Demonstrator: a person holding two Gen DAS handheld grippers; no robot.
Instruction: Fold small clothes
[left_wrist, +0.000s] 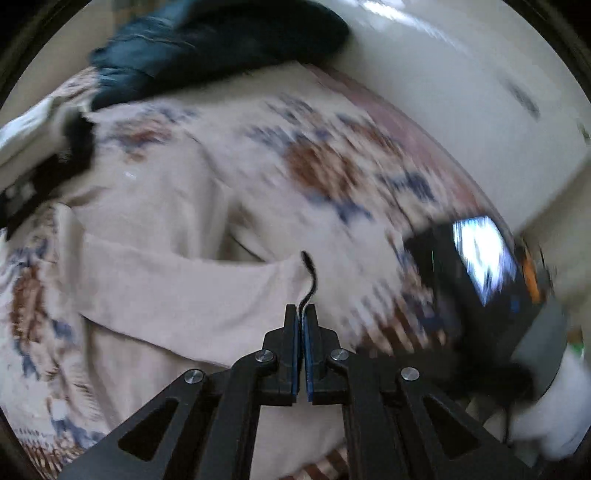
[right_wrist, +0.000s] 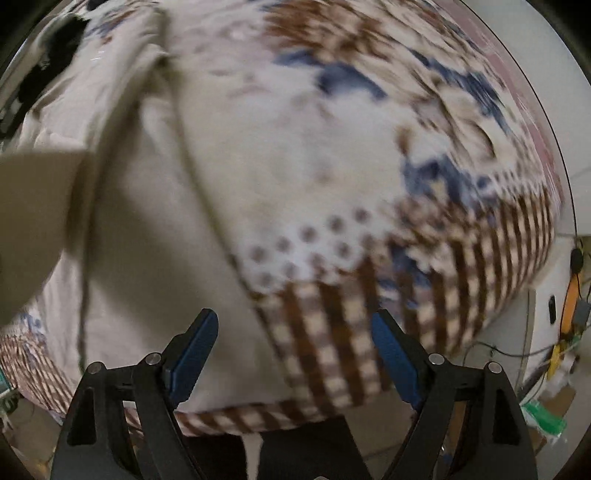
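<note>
Patterned blanket (right_wrist: 461, 258) covers your surface; the beige garment (left_wrist: 177, 295) lies spread on it, one sleeve across, folding barely begun. Your left claw (left_wrist: 303, 314) is pinched on a black thread (left_wrist: 309, 273); your right claw (right_wrist: 293, 343) gapes wide, empty.

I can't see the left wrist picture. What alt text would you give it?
The left gripper, shut on a thin black cord, hangs over a beige garment spread on a patterned blanket. A dark teal cloth lies beyond; everything is motion-blurred.
</note>
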